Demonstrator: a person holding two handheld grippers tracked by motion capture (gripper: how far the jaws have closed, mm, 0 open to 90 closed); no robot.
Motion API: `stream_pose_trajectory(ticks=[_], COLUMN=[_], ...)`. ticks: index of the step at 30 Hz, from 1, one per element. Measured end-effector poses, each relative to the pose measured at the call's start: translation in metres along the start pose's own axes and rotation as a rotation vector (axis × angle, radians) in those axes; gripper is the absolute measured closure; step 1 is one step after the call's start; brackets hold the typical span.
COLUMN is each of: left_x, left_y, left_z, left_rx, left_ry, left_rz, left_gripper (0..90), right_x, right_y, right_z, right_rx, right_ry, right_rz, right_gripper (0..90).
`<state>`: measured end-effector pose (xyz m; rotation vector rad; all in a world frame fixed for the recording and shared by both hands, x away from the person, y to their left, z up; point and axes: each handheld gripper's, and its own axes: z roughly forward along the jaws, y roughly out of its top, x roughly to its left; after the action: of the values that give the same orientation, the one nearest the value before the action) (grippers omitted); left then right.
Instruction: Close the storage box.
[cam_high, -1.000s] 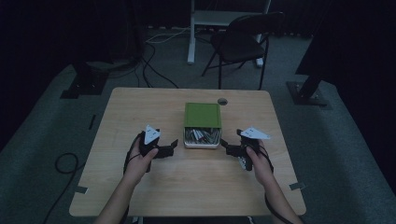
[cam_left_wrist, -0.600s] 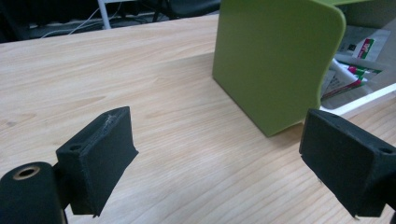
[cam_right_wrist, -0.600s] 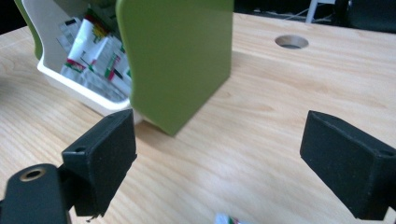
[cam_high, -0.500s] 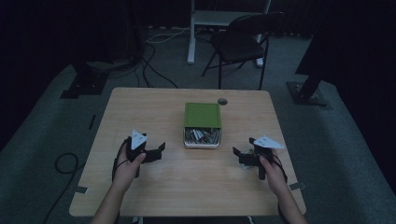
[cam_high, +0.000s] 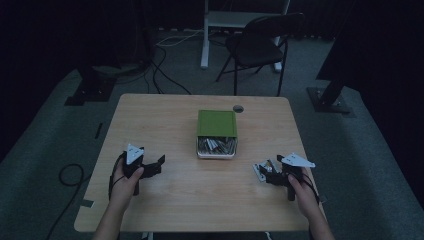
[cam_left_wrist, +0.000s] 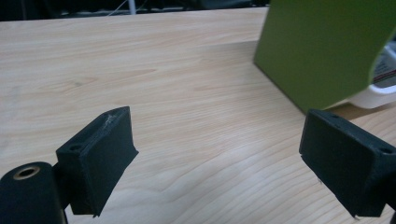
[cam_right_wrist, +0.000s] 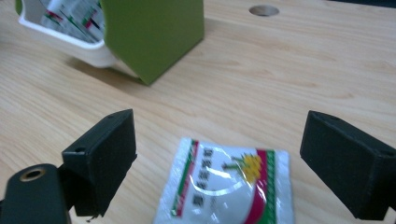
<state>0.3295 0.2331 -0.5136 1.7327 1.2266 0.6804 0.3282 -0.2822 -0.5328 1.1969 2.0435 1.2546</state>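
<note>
Wooden worktop (cam_high: 180, 200) carrying a green box (cam_high: 216, 123); right gripper (cam_right_wrist: 224, 158) spread over a sachet (cam_right_wrist: 229, 189), left gripper (cam_left_wrist: 224, 158) spread, empty.

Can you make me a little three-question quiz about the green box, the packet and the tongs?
1. True or false: the packet lies flat on the table, between the open jaws of the right tongs.
2. What are the left tongs holding? A) the packet B) the green box C) nothing
3. Fill in: the box's open end, full of packets, faces ____ the person.

Key:
1. True
2. C
3. towards
</note>
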Motion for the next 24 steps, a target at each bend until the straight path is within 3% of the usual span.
stream_pose_trajectory(ticks=[7, 12, 17, 24], left_x=[0.019, 0.033, 0.042, 0.054], left_y=[-0.009, -0.018, -0.025, -0.033], left_z=[-0.012, -0.019, -0.023, -0.031], left_rx=[0.02, 0.052, 0.086, 0.134], left_ry=[0.062, 0.106, 0.141, 0.195], left_rz=[-0.018, -0.052, -0.077, -0.102], left_gripper=[11.0, 11.0, 11.0, 11.1], right_x=[-0.007, -0.011, -0.013, -0.016], right_y=[-0.013, -0.022, -0.029, -0.037], right_z=[-0.011, -0.018, -0.025, -0.031], right_rx=[0.005, 0.025, 0.051, 0.07], right_ry=[-0.025, -0.032, -0.046, -0.056], right_rz=[0.027, 0.043, 0.019, 0.042], right_gripper=[10.5, 10.5, 10.5, 10.5])
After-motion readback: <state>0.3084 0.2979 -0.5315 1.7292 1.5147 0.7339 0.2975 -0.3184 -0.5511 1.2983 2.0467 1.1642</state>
